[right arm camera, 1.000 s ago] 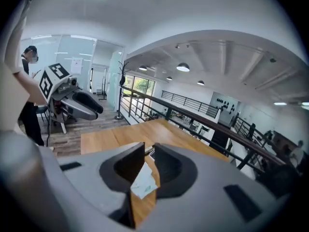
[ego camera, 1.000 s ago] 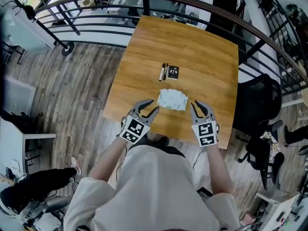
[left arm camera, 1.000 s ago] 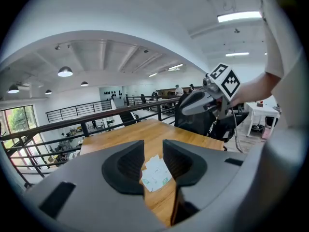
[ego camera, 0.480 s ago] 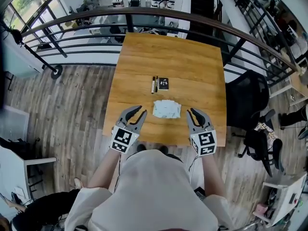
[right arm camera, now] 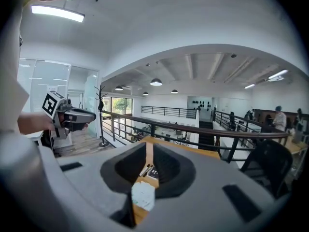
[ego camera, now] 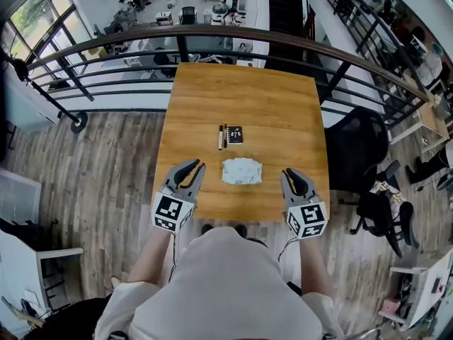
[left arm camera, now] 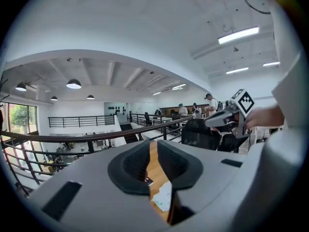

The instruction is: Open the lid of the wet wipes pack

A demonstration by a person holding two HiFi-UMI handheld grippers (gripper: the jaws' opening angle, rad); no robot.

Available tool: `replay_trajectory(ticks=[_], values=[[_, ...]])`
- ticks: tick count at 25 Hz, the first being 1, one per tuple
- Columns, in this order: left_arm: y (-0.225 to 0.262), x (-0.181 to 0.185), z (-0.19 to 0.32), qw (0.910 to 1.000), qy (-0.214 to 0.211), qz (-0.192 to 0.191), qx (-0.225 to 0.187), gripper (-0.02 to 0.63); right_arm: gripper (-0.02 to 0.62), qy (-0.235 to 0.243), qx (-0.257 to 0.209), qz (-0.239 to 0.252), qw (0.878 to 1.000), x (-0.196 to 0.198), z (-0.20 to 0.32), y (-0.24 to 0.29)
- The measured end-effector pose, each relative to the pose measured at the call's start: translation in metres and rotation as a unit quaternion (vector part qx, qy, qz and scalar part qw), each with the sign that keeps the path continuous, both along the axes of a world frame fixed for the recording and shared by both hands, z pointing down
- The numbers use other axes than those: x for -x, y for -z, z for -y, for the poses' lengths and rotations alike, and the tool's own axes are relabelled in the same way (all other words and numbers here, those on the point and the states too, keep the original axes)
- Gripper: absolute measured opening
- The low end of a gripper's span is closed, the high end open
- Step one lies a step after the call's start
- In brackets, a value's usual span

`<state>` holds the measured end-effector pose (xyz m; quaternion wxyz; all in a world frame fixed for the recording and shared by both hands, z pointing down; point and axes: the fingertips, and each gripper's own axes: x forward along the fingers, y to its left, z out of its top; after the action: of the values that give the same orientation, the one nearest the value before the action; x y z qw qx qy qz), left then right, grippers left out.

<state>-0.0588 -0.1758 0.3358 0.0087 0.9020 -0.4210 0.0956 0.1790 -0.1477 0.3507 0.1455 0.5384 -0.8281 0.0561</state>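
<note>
The white wet wipes pack [ego camera: 242,171] lies flat on the wooden table [ego camera: 283,112], near its front half, and its lid looks shut. My left gripper [ego camera: 194,167] hangs in the air left of the pack, well apart from it. Its jaws are closing to a narrow gap with nothing between them. My right gripper [ego camera: 290,175] hovers right of the pack, also with a narrow gap and nothing in it. Through the left gripper [left arm camera: 153,151] I see the pack [left arm camera: 164,197] below. The right gripper [right arm camera: 149,154] also looks down at the pack [right arm camera: 143,196].
A black card [ego camera: 234,134] and a pen [ego camera: 220,137] lie beyond the pack. A curved dark railing [ego camera: 233,32] runs behind the table. A black office chair [ego camera: 361,151] stands at the table's right. Wooden floor lies to the left.
Both grippers have risen and drawn back from the pack toward the table's front edge. The jaws of both have narrowed. The pack has not moved.
</note>
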Motion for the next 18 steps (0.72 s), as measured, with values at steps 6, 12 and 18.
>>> replay_trajectory(ticks=[6,12,18], values=[[0.001,-0.003,-0.003,1.0000,0.003,-0.008,0.000,0.017,0.025,-0.008,0.000,0.007,1.000,-0.009,-0.006,0.000],[-0.001,-0.009,-0.006,1.0000,0.000,-0.008,0.002,-0.006,0.004,-0.016,-0.005,0.012,1.000,-0.021,-0.005,0.000],[0.001,-0.015,-0.007,1.0000,0.003,-0.007,0.000,-0.006,0.003,-0.016,-0.009,0.010,1.000,-0.029,-0.006,0.000]])
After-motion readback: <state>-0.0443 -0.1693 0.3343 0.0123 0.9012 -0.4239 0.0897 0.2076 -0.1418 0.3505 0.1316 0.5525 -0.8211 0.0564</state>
